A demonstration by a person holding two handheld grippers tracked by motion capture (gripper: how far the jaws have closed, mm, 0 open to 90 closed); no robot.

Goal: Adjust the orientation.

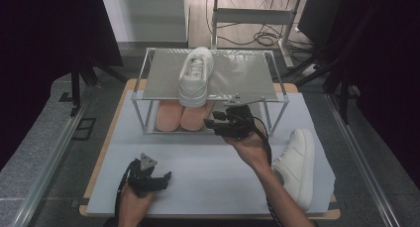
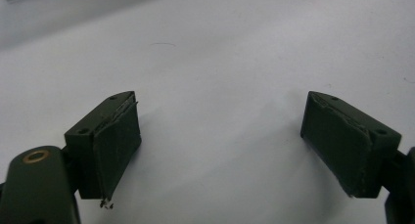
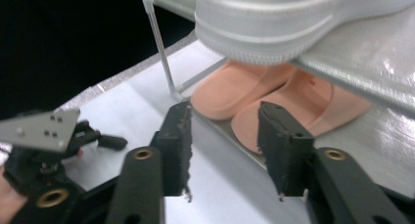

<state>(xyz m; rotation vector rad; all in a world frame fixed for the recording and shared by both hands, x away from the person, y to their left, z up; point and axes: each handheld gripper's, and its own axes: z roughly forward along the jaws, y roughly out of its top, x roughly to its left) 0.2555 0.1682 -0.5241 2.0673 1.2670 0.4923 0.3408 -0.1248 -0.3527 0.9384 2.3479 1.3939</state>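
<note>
A white sneaker [image 1: 195, 74] stands on the top shelf of a small metal rack [image 1: 163, 73], its heel [image 3: 274, 23] overhanging the front edge. A pair of pink slippers [image 1: 179, 115] lies on the lower shelf, also seen as pink slippers [image 3: 274, 101] in the right gripper view. A second white sneaker [image 1: 297, 165] lies on the table at the right. My right gripper [image 1: 214, 123] is open, empty, just in front of the rack's lower shelf, near the slippers. My left gripper [image 1: 167, 176] rests open near the table's front edge, jaws wide over bare white surface [image 2: 220, 87].
The white table top [image 1: 208, 162] has free room between the two grippers. The rack's thin front posts [image 3: 161, 53] stand close to the right gripper. Dark curtains and cables on the floor lie beyond the table.
</note>
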